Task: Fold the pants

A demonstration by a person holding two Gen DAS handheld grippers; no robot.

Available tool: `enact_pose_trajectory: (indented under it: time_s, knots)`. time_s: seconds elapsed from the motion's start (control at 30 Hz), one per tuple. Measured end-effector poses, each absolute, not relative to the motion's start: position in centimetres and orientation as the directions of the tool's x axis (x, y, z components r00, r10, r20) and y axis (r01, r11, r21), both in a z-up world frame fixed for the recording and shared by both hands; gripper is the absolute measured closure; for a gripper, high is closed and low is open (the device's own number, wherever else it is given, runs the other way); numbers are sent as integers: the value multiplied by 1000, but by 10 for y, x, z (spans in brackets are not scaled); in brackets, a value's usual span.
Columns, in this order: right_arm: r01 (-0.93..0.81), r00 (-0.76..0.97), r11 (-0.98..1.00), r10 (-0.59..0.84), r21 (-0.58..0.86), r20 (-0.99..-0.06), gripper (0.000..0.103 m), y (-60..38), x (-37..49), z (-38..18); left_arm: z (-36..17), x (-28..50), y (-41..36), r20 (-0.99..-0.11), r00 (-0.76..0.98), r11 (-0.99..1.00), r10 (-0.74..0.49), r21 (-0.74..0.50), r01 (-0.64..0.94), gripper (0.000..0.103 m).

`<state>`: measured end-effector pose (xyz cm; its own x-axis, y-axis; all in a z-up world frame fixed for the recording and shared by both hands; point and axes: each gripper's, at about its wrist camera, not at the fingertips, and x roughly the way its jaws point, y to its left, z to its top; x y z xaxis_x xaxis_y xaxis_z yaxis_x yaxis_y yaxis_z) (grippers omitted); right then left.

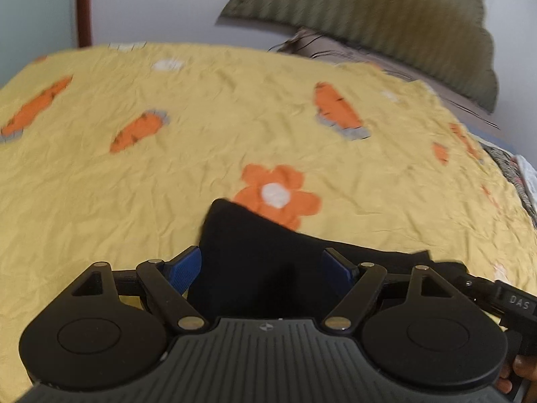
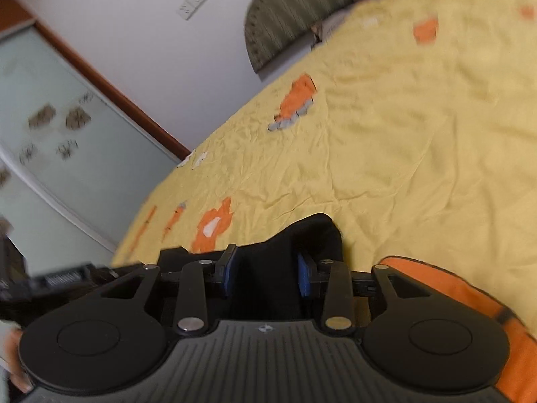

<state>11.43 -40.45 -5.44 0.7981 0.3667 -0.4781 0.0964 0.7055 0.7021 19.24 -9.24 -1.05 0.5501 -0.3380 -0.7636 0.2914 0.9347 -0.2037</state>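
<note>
The black pants (image 1: 255, 235) lie bunched on a yellow bed sheet (image 1: 134, 201) printed with carrots and flowers. My left gripper (image 1: 263, 265) stands open just above them, its blue pads (image 1: 188, 265) wide apart with a peak of the black cloth between them. In the right wrist view the pants (image 2: 312, 231) rise in a fold past my right gripper (image 2: 266, 272). Its blue pads (image 2: 228, 272) are close together and the cloth fills the gap. Both views are motion-blurred.
A green ribbed headboard (image 1: 369, 16) and a brownish pillow (image 1: 369, 57) sit at the far end of the bed. A frosted sliding door (image 2: 50, 117) and a wall socket (image 2: 191, 5) are beyond the bed's edge. An orange shape (image 2: 470, 302) lies under the right gripper.
</note>
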Motion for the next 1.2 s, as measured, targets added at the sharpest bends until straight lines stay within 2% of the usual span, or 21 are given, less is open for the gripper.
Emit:
enact_pose_trajectory:
  time_s: [0.07,0.1,0.17,0.3,0.4,0.43,0.47,0.5,0.57,0.6,0.63,0.73,0.8,0.87,0.93,1.03,1.13,1.2]
  knots:
    - [118,791,680,376,723,-483,73,-409,123,-62,-21,202,-96,-775,524,928,-353,-218,302,23]
    - [119,793,689,368,715,-486,80,-409,124,-62,-26,205,-99,-786,521,934,-334,-203,293,24]
    - [112,806,738,324,666,-495,85,-406,122,-53,-34,210,-101,-793,548,957,-268,-156,244,28]
    - [65,839,848,239,526,-489,86,-393,121,-25,-41,216,-99,-768,595,970,-237,-153,188,27]
    - [89,792,924,160,371,-589,86,-377,138,-30,-44,216,-102,-770,600,974,-218,-135,181,28]
    - [110,756,932,147,345,-637,87,-375,144,-37,-41,212,-102,-766,603,973,-224,-137,187,28]
    - [119,757,930,142,348,-638,87,-375,141,-39,-38,207,-101,-758,610,971,-231,-138,196,27]
    - [130,765,922,141,365,-628,80,-376,135,-36,-33,200,-99,-750,619,970,-234,-133,206,26]
    - [198,764,904,100,379,-638,34,-382,121,-26,-20,185,-95,-733,639,968,-234,-116,222,23]
    - [246,763,896,56,369,-644,3,-385,112,-21,-13,175,-92,-724,647,966,-239,-110,234,22]
    - [289,776,890,-2,352,-630,0,-387,98,-14,-8,167,-90,-712,656,962,-250,-108,249,20]
    - [382,773,887,-153,259,-615,0,-385,65,2,3,140,-91,-687,668,946,-286,-92,310,12]
    - [374,793,907,-205,193,-574,0,-372,42,9,2,124,-97,-684,669,939,-290,-69,336,12]
    - [307,844,943,-206,132,-496,0,-356,22,11,-1,111,-103,-682,672,938,-288,-61,340,12]
    - [219,858,972,-150,85,-490,0,-338,11,5,-8,99,-112,-673,676,930,-301,-52,363,12]
    - [89,789,995,-48,37,-612,0,-316,16,-10,-21,88,-131,-691,665,909,-281,29,415,16]
    - [128,800,991,-132,-48,-585,1,-301,11,-10,-25,79,-142,-681,679,899,-274,70,433,15]
    - [157,829,983,-184,-96,-528,1,-298,5,-1,-26,79,-142,-682,679,905,-272,59,421,14]
